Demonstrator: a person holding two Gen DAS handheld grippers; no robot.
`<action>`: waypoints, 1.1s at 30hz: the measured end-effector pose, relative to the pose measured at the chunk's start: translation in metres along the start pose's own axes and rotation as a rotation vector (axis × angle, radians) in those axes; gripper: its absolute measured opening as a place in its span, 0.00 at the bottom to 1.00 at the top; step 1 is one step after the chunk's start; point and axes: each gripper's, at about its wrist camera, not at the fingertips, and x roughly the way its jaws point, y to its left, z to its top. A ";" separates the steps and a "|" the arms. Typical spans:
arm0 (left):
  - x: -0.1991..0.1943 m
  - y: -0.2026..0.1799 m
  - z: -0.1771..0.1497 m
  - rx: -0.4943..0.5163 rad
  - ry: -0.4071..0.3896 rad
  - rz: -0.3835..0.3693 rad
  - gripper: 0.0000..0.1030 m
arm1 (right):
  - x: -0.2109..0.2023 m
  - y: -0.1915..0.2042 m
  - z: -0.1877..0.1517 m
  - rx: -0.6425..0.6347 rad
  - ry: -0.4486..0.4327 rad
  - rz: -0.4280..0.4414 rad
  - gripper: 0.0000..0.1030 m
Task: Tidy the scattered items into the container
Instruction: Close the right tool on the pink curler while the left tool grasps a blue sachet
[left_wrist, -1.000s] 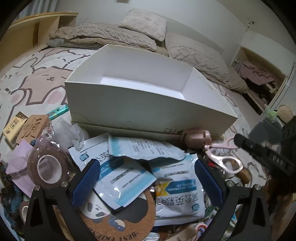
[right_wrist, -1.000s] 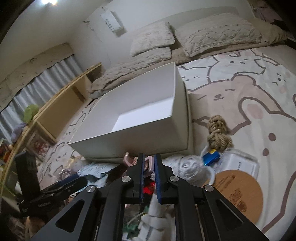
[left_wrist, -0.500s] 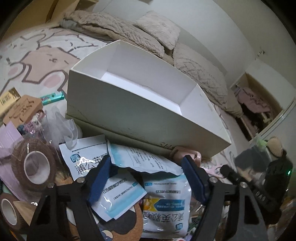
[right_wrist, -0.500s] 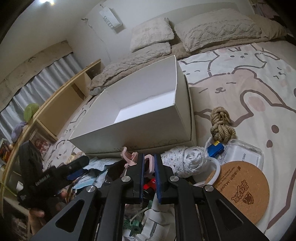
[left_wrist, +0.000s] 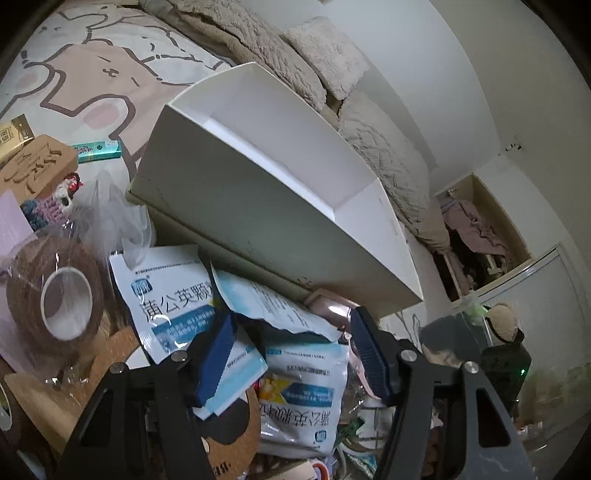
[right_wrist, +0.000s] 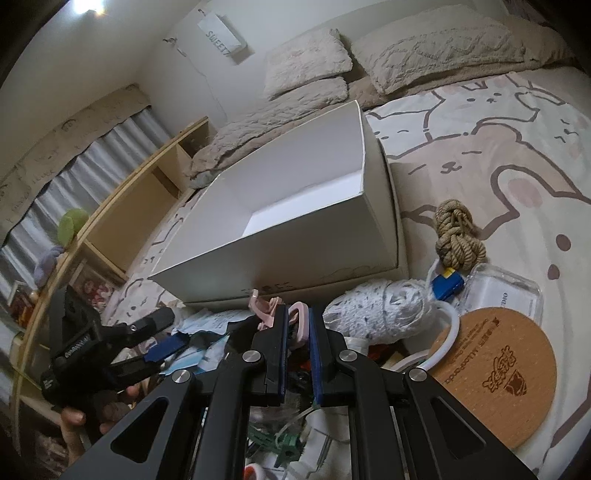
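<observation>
Sachets of blue-and-white medicine (left_wrist: 295, 391) lie heaped on the bed in the left wrist view, just near of the white box (left_wrist: 280, 236), which stands open-topped and tilted in the picture. The left tool (left_wrist: 291, 354) sits low over that heap; its jaws have just been closing and now stand partly apart, with the torn top sachet (left_wrist: 269, 306) and the ones under it between the blue pads, though I cannot tell whether the pads press on them. A roll of brown tape (left_wrist: 55, 291) in clear wrap lies to the left, with a wooden block (left_wrist: 33, 166) and a green tube (left_wrist: 98, 151) farther left on the cartoon bedspread (left_wrist: 92, 74). A cork coaster (left_wrist: 229, 435) shows under the sachets.

From the right wrist view, the right tool (right_wrist: 298, 350) is closed, its pads pinching a pink loop (right_wrist: 298, 321) that sticks up between them. The white box (right_wrist: 295, 236) stands just beyond, its inside bare as far as it shows. To the right lie a white yarn ball (right_wrist: 380, 310), a knotted rope (right_wrist: 458, 236), a clear plastic case (right_wrist: 506, 291) and a round cork mat (right_wrist: 495, 373). At the left, a hand (right_wrist: 77, 417) holds the left tool (right_wrist: 159, 339) over the sachets.
</observation>
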 end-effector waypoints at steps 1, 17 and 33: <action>0.001 -0.003 -0.001 0.012 0.005 0.014 0.61 | 0.000 0.000 0.000 0.000 0.001 0.004 0.11; 0.042 -0.019 0.005 0.085 0.009 0.156 0.46 | 0.014 0.015 -0.009 -0.028 0.047 0.030 0.11; 0.034 -0.010 -0.001 0.090 0.033 0.157 0.16 | 0.040 0.021 -0.012 -0.053 0.069 0.001 0.11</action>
